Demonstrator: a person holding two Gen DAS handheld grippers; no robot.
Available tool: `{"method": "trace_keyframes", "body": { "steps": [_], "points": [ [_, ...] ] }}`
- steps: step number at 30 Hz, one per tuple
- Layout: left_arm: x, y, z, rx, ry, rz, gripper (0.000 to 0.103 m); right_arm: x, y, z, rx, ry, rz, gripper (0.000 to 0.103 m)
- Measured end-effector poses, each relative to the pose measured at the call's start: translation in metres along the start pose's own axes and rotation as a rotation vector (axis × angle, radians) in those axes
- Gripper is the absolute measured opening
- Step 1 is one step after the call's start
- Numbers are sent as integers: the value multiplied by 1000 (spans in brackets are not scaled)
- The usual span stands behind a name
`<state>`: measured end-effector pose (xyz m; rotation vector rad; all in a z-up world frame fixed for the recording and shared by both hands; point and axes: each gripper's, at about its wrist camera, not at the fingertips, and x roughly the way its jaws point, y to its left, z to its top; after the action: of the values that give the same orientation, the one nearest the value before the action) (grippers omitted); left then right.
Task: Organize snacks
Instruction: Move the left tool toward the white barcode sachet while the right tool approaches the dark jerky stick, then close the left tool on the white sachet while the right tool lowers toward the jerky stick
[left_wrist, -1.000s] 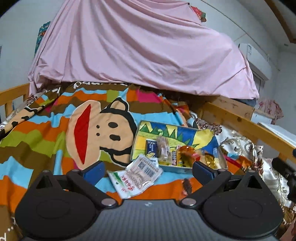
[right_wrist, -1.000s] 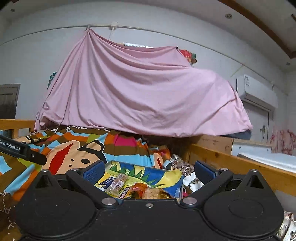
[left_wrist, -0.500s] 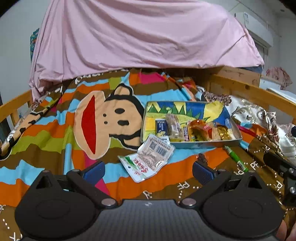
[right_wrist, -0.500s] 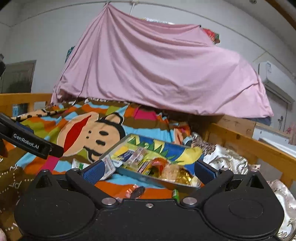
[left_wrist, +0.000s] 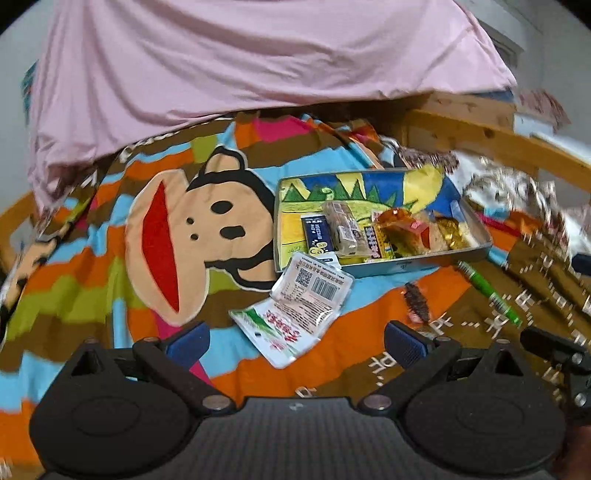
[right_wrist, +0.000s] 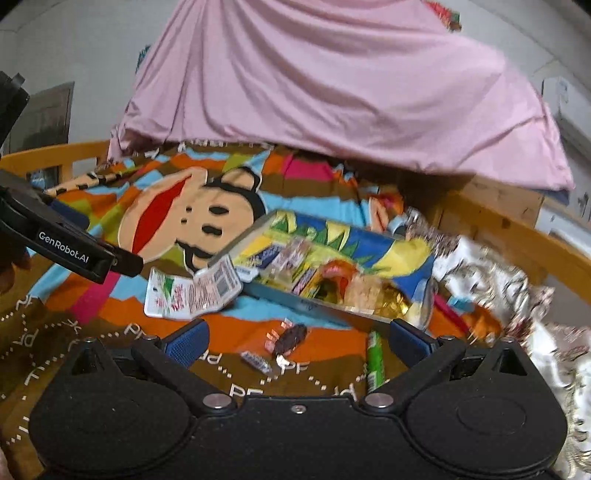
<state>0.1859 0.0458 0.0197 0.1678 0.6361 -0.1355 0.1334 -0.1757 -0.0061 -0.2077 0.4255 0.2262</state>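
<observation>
Both spread and empty: dark wrapped candy (right_wrist: 290, 338) dead ahead between right claw (right_wrist: 297, 341) fingers, long axis slanting forward-right; left claw (left_wrist: 295, 341) farther.

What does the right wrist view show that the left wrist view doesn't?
Only the right wrist view: the left gripper's arm marked GenRobot.AI and a small blue-and-white wrapped candy near the dark one.

Only the left wrist view: the blue sachet in the tray, seen face-on.

Both: the snack tray, the white packets leaning on its near corner, the dark wrapped candy, the green pen, and the open, empty right gripper.
</observation>
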Motion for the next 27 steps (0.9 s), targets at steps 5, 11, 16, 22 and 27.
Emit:
{"method": "trace_keyframes", "body": {
  "steps": [5,11,16,22,27],
  "points": [
    [32,1,5,106,-8,-59,103,33,-5,0,36,88,24,102],
    [72,-1,-2,286,-20,-116,103,67,-3,0,59,121,32,102],
    [103,6,0,353,18,-158,103,100,-2,-1,73,146,8,102],
    [141,18,6,367,18,-213,103,134,-6,-4,129,195,45,102],
    [162,22,0,380,45,-280,103,151,-4,-6,139,226,39,102]
  ]
}}
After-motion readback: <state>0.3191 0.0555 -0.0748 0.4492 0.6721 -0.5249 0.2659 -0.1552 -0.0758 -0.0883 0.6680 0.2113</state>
